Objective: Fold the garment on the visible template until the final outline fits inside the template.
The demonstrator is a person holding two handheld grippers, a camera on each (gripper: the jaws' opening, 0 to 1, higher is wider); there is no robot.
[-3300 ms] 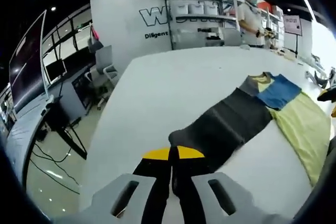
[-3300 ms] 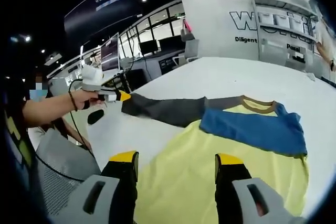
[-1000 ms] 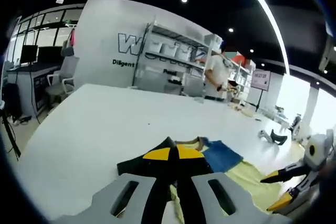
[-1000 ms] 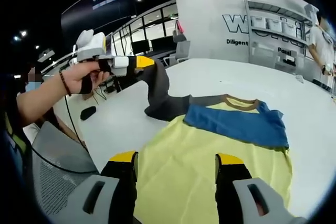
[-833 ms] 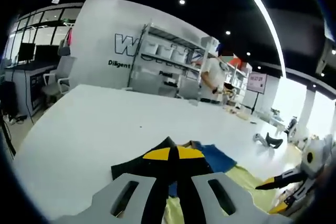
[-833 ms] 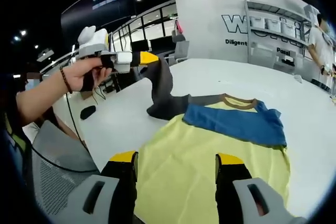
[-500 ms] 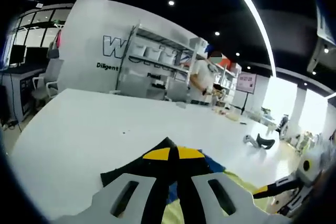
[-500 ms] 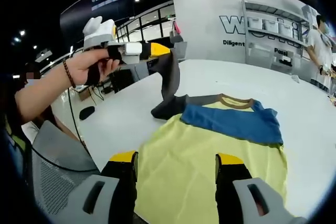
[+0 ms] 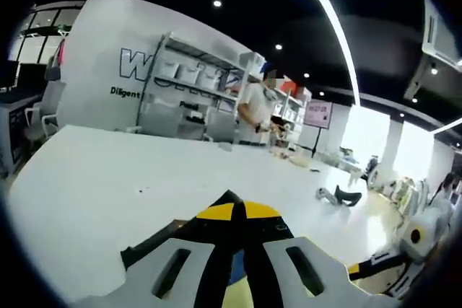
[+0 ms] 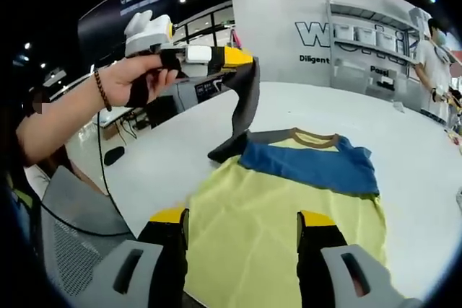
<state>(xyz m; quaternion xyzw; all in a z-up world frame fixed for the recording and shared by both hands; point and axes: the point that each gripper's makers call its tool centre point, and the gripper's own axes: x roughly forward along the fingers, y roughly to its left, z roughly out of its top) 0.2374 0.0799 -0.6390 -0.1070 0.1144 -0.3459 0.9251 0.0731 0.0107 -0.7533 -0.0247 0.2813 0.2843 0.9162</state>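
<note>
A long-sleeved garment lies on the white table [image 10: 404, 142]: yellow body [image 10: 281, 221], brown collar [image 10: 314, 135], and a blue sleeve [image 10: 310, 164] folded across the chest. Its dark grey sleeve [image 10: 245, 110] is lifted off the table and hangs from the left gripper [image 10: 242, 57], which a hand holds shut on the cuff. In the left gripper view the yellow-tipped jaws of the left gripper [image 9: 239, 211] are pressed together on dark fabric [image 9: 148, 249]. My right gripper [image 10: 242, 218] is open above the yellow hem with nothing between its jaws; it also appears as the right gripper [image 9: 386, 268].
A person [image 9: 254, 110] stands at grey shelves [image 9: 184, 99] behind the table. A small dark object [image 9: 345, 196] lies far out on the table top. A dark mouse-like item [image 10: 113, 155] sits on a side desk, with a mesh chair [image 10: 79, 229] by the near table edge.
The left gripper has lifted the grey sleeve higher and carried it rightward toward the garment's body. The right gripper has stayed open over the hem.
</note>
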